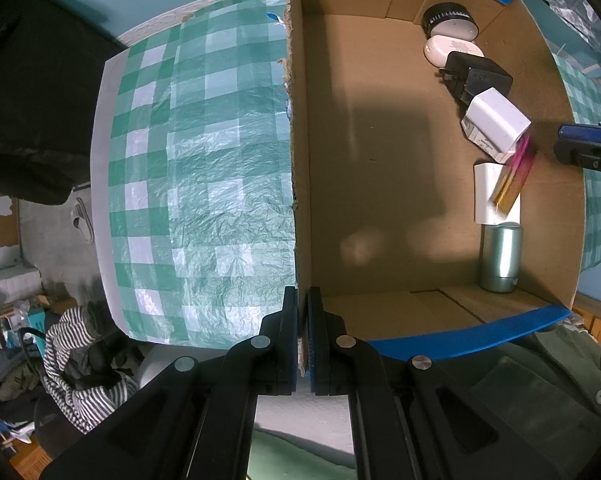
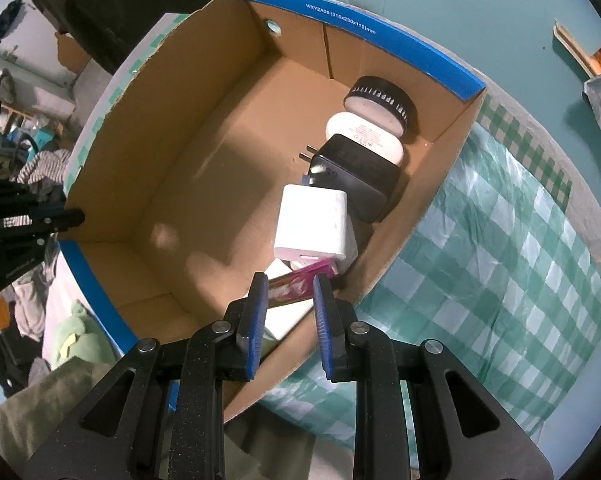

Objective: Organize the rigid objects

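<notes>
Pink-gold bar (image 2: 296,286) half hidden by right gripper (image 2: 290,304).

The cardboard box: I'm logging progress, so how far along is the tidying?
Done: a row along one wall of the cardboard box, from the round black tin to the white charger. In hand: the right gripper holds a pink packet; the left gripper clamps the box wall. No loose items show on the checked cloth.

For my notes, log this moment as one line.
left gripper: shut on box wall | right gripper: holds pink packet over box | row of items along far wall
</notes>
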A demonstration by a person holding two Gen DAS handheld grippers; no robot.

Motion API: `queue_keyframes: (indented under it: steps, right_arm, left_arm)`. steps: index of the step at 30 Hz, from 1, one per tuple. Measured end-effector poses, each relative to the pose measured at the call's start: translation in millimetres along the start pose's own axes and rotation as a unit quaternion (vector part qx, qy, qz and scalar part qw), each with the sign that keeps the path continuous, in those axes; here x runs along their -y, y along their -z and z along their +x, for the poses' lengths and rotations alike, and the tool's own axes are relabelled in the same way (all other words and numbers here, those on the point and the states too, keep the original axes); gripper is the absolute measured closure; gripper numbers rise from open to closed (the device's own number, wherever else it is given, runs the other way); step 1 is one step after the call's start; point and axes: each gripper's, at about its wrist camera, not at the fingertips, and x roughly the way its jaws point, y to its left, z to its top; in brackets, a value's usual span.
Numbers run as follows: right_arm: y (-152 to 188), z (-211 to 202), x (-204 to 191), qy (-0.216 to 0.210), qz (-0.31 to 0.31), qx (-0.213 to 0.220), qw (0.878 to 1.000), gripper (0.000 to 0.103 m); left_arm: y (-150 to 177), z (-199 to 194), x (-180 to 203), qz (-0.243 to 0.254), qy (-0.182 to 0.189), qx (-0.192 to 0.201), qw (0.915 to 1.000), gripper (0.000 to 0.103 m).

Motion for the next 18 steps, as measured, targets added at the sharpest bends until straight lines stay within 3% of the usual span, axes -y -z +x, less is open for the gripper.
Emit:
queue_keyframes:
  steps: [4, 7, 13, 15, 18]
  right_arm:
    - [2, -3, -1, 0.001, 0.004, 0.005, 1.000, 0.081]
    - [4, -8, 1, 0.005, 0.013, 0.012, 1.000, 0.070]
    - [8, -24, 7, 0.008, 0.040, 0.034, 0.999, 0.064]
    - [10, -31, 10, 0.011, 0.051, 0.045, 0.998, 0.053]
    - [13, -44, 14, 0.023, 0.072, 0.065, 0.995, 0.046]
  left_arm:
    - [0, 0, 0, 0.001, 0.000, 0.000, 1.0000, 0.099]
    - [0, 0, 1, 0.001, 0.000, 0.001, 1.0000, 0.099]
    - [-3, -6, 2, 0.002, 0.000, 0.012, 0.9999, 0.099]
    - [-5, -10, 3, 0.002, -0.001, 0.019, 0.9998, 0.099]
    - [-8, -18, 2, -0.002, 0.000, 0.031, 0.9995, 0.099]
